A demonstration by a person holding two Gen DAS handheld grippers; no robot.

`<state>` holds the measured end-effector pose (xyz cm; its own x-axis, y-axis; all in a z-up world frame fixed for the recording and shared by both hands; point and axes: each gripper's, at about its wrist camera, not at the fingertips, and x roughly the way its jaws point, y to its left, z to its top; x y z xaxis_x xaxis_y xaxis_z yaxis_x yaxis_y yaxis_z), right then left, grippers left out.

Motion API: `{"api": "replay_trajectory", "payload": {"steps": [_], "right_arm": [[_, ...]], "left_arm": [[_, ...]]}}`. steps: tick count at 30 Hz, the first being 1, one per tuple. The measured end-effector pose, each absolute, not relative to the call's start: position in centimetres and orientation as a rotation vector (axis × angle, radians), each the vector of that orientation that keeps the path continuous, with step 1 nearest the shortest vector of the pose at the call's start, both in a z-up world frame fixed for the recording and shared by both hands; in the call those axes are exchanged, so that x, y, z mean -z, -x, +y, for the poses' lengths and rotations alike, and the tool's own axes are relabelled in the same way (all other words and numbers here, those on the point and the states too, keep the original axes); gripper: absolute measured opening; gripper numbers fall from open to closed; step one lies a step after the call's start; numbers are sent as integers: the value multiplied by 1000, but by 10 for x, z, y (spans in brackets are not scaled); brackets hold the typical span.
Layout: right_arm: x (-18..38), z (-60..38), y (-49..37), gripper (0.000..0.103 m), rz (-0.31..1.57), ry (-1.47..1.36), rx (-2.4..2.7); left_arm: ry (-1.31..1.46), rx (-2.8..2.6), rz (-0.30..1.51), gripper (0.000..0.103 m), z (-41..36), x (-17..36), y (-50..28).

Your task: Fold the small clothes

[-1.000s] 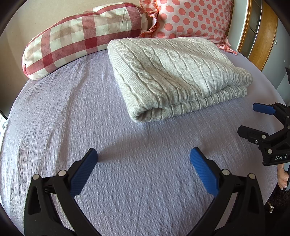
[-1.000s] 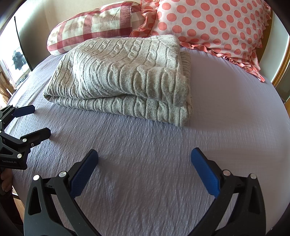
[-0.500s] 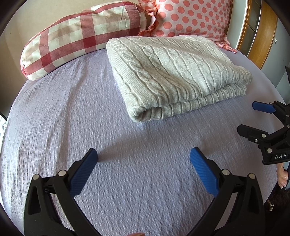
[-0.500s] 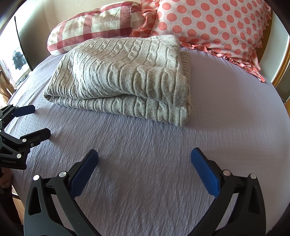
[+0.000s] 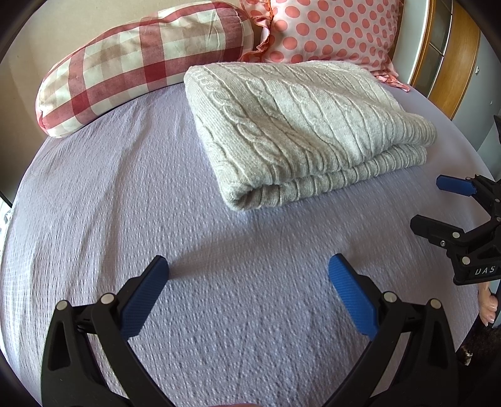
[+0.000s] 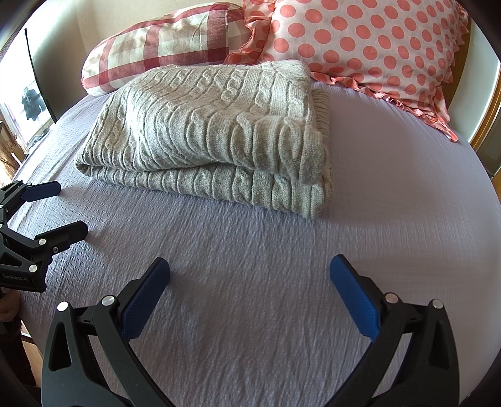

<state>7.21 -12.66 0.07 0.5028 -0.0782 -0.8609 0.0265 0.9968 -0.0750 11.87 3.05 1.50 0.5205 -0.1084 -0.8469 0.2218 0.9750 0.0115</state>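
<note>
A grey cable-knit sweater (image 5: 300, 131) lies folded in a neat stack on the lilac bedspread (image 5: 109, 194), near the pillows; it also shows in the right wrist view (image 6: 213, 134). My left gripper (image 5: 249, 266) is open and empty, hovering over bare bedspread in front of the sweater. My right gripper (image 6: 249, 266) is open and empty too, also short of the sweater. Each gripper shows in the other's view: the right one at the right edge (image 5: 432, 203), the left one at the left edge (image 6: 65, 208).
A red-and-white checked pillow (image 5: 131, 62) and a pink polka-dot pillow (image 5: 328, 28) lie behind the sweater. A wooden bed frame or door (image 5: 451, 62) stands at the far right. The bed edge drops off at the left in the right wrist view (image 6: 18, 150).
The left wrist view has shifted slightly, so the sweater sits a little lower and left in it. The right gripper and the sweater have not visibly moved. Both grippers stay open.
</note>
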Motion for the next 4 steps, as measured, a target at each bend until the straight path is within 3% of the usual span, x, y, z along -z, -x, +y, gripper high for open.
{"api": "replay_trajectory", "payload": {"steps": [4], "right_arm": [[-1, -127, -72, 102, 1042, 54, 63]], "left_arm": [[-123, 199, 1003, 101, 31, -15, -118]]}}
